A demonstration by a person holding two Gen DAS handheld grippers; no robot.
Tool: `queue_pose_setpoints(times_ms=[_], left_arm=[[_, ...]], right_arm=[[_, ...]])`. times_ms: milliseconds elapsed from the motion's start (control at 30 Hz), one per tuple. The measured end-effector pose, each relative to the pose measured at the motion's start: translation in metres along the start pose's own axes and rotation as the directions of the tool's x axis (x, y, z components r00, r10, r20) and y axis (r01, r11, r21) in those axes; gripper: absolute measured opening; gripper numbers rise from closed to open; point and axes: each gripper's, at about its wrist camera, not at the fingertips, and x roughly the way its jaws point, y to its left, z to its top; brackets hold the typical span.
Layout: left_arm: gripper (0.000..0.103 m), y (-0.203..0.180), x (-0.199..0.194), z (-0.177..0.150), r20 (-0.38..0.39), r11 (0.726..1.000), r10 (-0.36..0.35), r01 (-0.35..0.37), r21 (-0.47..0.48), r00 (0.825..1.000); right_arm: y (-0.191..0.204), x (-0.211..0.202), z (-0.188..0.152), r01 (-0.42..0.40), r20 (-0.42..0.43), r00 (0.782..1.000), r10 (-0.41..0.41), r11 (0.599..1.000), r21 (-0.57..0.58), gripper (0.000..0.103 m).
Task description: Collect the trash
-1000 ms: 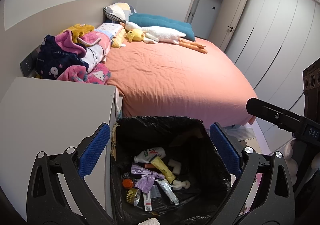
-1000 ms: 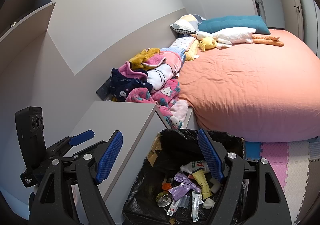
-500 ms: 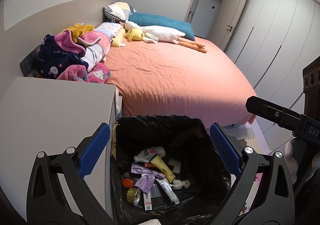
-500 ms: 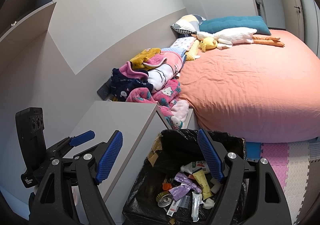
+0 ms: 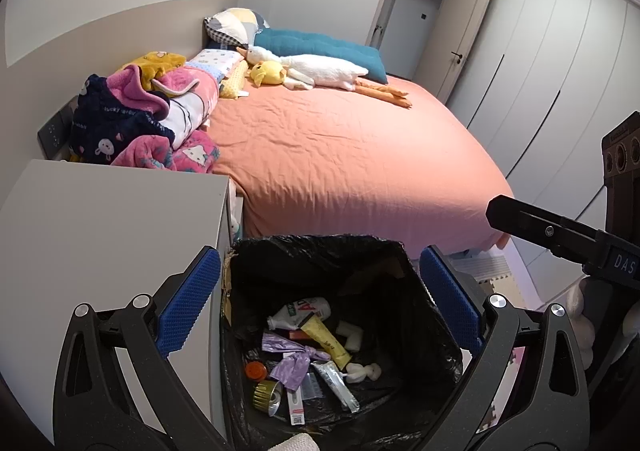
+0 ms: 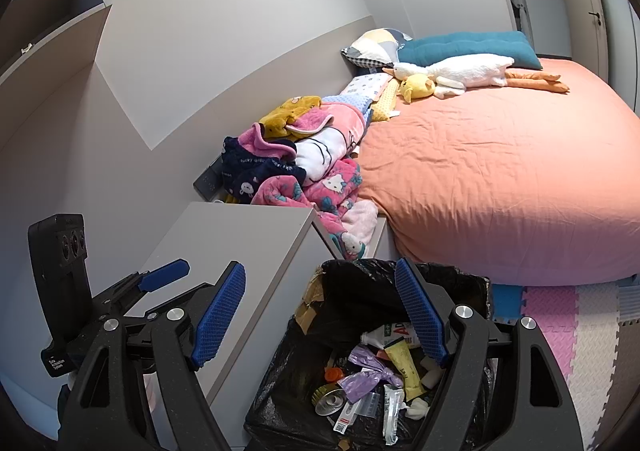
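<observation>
A bin lined with a black bag (image 5: 424, 335) stands beside the grey cabinet; it also shows in the right wrist view (image 6: 304, 367). Inside lie several pieces of trash: a white bottle (image 5: 304, 310), a yellow tube (image 5: 325, 339), a purple wrapper (image 5: 294, 365), a small tin (image 5: 266, 397). My left gripper (image 5: 320, 301) is open and empty, hovering over the bin. My right gripper (image 6: 320, 311) is open and empty, above the bin's left rim. The right gripper shows at the right edge of the left wrist view (image 5: 560, 235).
A grey cabinet (image 5: 100, 227) stands left of the bin. A bed with an orange sheet (image 5: 352, 155) lies behind it, with piled clothes (image 5: 140, 119), pillows and a plush goose (image 5: 320, 71). Foam floor mats (image 6: 560, 315) lie to the right. Wardrobe doors (image 5: 540, 63) line the right wall.
</observation>
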Motion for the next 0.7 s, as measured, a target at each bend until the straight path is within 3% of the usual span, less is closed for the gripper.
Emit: queue_pose_setpoints(times_ms=[700], left_arm=[[0.096, 0.0, 0.013, 0.004, -0.032, 0.999, -0.027, 0.026, -0.032, 0.999]], right_arm=[[-0.007, 0.003, 0.001, 0.006, -0.004, 1.0, -0.006, 1.0, 0.003, 0.078]])
